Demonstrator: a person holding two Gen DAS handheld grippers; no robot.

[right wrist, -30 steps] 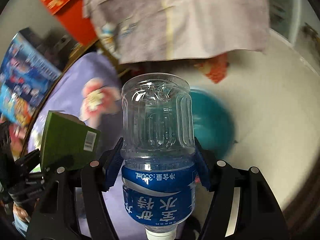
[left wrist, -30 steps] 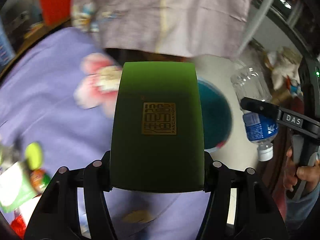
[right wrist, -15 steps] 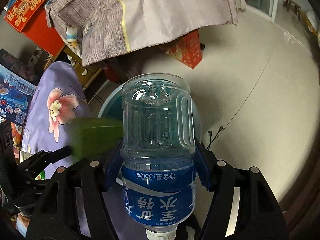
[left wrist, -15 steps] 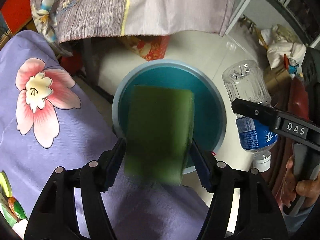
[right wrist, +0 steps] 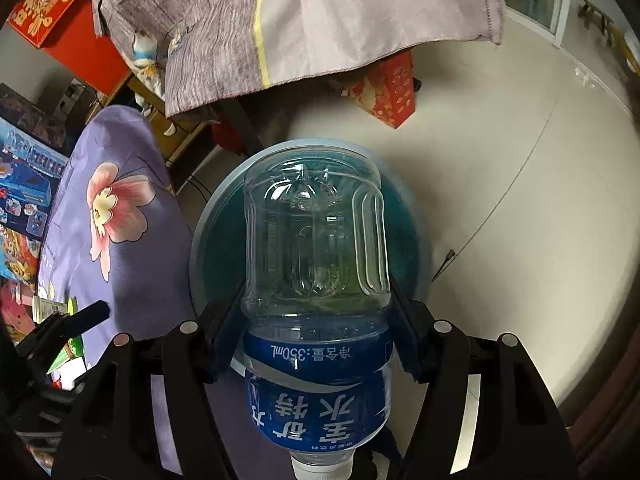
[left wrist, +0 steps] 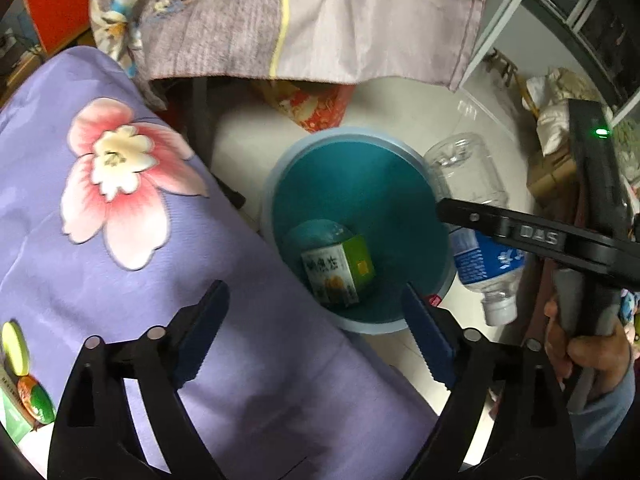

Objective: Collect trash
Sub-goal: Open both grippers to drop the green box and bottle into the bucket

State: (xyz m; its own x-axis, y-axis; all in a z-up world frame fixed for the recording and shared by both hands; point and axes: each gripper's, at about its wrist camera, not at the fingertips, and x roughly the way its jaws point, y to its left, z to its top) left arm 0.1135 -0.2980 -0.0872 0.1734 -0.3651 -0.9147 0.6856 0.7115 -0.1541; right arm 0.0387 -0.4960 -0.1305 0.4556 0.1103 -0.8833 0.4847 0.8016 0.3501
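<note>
My left gripper [left wrist: 316, 334] is open and empty above the edge of the purple flowered tablecloth [left wrist: 100, 248]. A green carton [left wrist: 340, 270] lies at the bottom of the teal trash bin [left wrist: 400, 168] on the floor. My right gripper [right wrist: 316, 320] is shut on an empty clear water bottle [right wrist: 316, 248] with a blue label, held upside down over the bin [right wrist: 208, 240]. The bottle also shows in the left wrist view [left wrist: 472, 184], right of the bin.
A grey-pink cloth [left wrist: 304, 16] hangs behind the bin. A red patterned box [right wrist: 388, 92] stands on the white floor [right wrist: 520, 160]. Small packets [left wrist: 24, 384] lie on the table at the left. Coloured boxes [right wrist: 24, 176] stand at the far left.
My left gripper opened and let go of the green carton, which dropped into the teal bin. The right gripper moved over the bin with the bottle.
</note>
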